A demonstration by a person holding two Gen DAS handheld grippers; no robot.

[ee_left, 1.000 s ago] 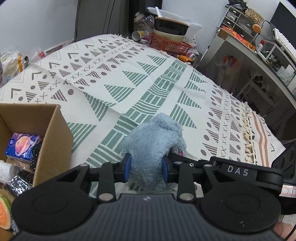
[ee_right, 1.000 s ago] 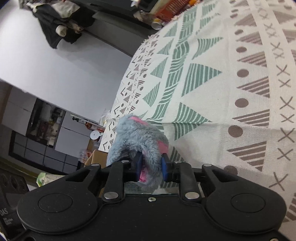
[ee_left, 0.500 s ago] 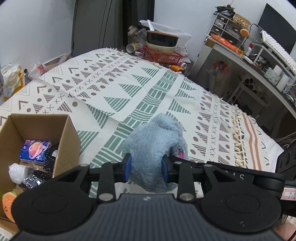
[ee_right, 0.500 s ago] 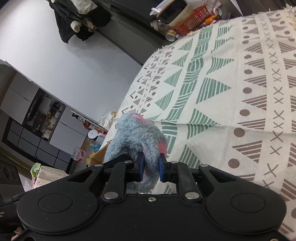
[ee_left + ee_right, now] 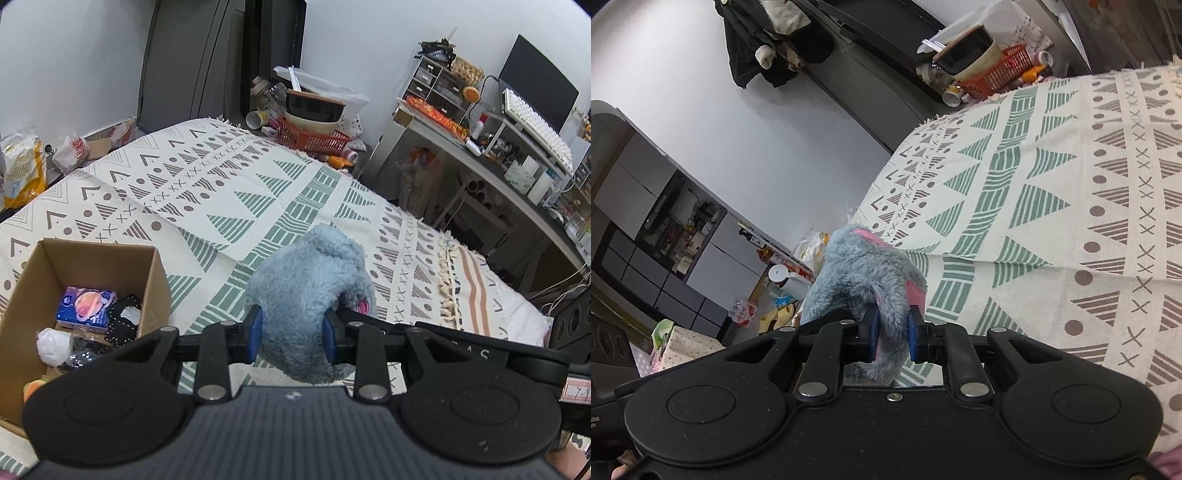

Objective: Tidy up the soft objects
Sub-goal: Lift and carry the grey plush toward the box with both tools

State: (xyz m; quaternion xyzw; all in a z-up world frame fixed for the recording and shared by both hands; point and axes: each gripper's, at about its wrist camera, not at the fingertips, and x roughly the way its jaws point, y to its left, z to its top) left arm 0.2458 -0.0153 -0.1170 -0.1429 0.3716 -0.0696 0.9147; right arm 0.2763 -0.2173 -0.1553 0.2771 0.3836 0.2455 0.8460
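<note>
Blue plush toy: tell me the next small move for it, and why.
Probably carry the blue plush toy leftward over the cardboard box. Both the left hand-held gripper and the right hand-held gripper are shut on it above the patterned bedspread, and the open box beside it already holds other items.

The right hand-held gripper [image 5: 890,334] pinches a grey-blue plush toy [image 5: 864,269] above the patterned blanket [image 5: 1052,206]
</note>
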